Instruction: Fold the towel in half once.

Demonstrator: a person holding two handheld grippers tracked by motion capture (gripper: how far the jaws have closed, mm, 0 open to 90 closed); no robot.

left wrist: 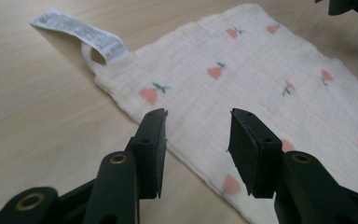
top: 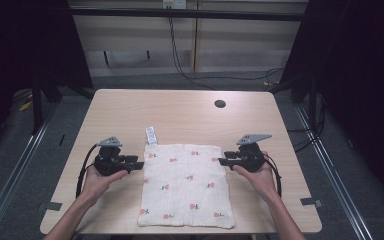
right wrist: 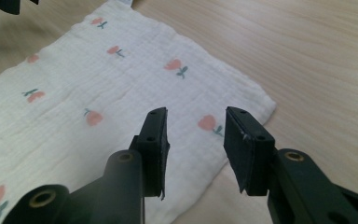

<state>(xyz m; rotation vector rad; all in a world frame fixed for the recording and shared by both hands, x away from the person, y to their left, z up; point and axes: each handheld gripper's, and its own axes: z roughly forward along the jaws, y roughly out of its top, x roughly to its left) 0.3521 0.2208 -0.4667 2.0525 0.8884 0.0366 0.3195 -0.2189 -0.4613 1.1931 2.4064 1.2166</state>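
A white cloth (top: 185,182) printed with small pink flowers lies flat on the wooden table (top: 180,110), with a white care label (top: 151,135) sticking out of its far left corner. My left gripper (top: 139,162) sits at the cloth's left edge, pointing right. In the left gripper view its jaws (left wrist: 198,140) stand open just above the cloth's edge (left wrist: 261,79), near the label (left wrist: 79,35), with nothing pinched. My right gripper (top: 221,161) points left at the right edge. Its jaws (right wrist: 196,140) are open over the cloth's far right corner (right wrist: 98,93).
A dark round cable hole (top: 220,103) sits in the table's far right part. Bare wood lies beyond the cloth and on both sides of it. Tape marks (top: 311,202) lie near the table's front corners. Cables (top: 180,60) run over the floor behind the table.
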